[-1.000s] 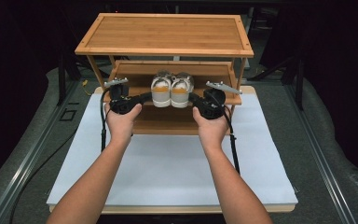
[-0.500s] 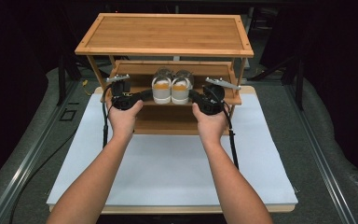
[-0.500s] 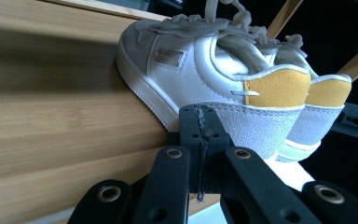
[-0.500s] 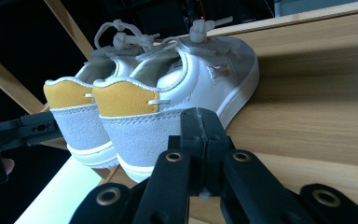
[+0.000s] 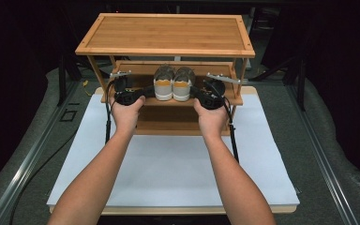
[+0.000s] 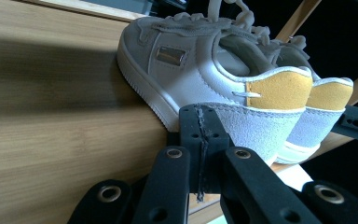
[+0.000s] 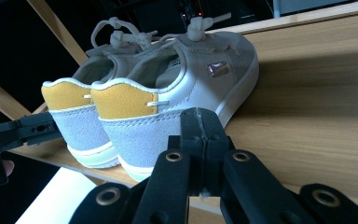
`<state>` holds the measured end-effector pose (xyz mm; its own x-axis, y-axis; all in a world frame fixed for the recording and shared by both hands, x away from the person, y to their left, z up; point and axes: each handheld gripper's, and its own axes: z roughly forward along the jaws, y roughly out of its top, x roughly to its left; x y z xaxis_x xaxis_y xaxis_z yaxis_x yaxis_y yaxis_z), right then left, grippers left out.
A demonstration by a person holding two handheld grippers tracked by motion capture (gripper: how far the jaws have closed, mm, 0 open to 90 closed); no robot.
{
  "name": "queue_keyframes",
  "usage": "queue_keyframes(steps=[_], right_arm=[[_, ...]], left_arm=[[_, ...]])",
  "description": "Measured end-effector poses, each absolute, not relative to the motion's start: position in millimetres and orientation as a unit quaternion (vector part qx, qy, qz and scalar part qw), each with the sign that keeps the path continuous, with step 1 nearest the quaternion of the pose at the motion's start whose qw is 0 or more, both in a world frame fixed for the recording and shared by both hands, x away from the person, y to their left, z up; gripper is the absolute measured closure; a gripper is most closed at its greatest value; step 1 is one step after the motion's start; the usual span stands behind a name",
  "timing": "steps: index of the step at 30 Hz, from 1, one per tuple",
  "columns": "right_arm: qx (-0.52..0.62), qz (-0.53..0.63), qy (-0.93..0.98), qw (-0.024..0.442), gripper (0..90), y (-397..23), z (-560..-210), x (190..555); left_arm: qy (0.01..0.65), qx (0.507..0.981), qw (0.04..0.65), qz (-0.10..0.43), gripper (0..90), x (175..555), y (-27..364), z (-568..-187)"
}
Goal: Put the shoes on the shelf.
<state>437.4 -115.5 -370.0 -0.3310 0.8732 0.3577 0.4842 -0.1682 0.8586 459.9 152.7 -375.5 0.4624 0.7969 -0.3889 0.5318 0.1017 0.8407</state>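
Both pairs of jaws are pressed fully together with nothing between them. The left gripper (image 6: pixel 200 140) sets its closed tips against the outer heel of the left shoe (image 6: pixel 200 79); the right gripper (image 7: pixel 200 135) does the same against the right shoe (image 7: pixel 168 107). The pair sits side by side, heels out, at the front edge of the rack's middle shelf (image 5: pixel 136 70). Both forearms reach forward over the white mat (image 5: pixel 168 164), hands level. The shelf is bare either side of the shoes.
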Motion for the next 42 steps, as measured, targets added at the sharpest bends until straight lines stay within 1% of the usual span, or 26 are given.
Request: queue_keyframes(steps=[11, 15, 23, 32, 40, 42], right_arm=[[0.553, 0.534, 0.614, 0.178, 90.0, -116.0, -372.2, 450.6], [0.559, 0.519, 0.620, 0.183, 90.0, -116.7, -371.1, 455.1], [0.558, 0.523, 0.617, 0.186, 90.0, -115.3, -373.0, 459.7], [0.553, 0.517, 0.624, 0.194, 90.0, -115.4, -370.9, 454.4], [0.552, 0.525, 0.615, 0.204, 90.0, -124.8, -368.3, 443.7], [0.551, 0.526, 0.614, 0.207, 90.0, -126.1, -368.3, 439.2]], left_arm=[[0.509, 0.660, 0.539, 0.124, 90.0, 472.6, 150.7, -376.0], [0.510, 0.659, 0.540, 0.120, 90.0, 475.5, 149.0, -377.8], [0.512, 0.663, 0.531, 0.130, 90.0, 478.8, 147.0, -375.7], [0.509, 0.662, 0.534, 0.128, 89.7, 474.9, 148.0, -373.6], [0.495, 0.662, 0.547, 0.134, 89.2, 459.4, 152.4, -365.1], [0.490, 0.668, 0.545, 0.133, 88.9, 453.7, 153.4, -363.9]])
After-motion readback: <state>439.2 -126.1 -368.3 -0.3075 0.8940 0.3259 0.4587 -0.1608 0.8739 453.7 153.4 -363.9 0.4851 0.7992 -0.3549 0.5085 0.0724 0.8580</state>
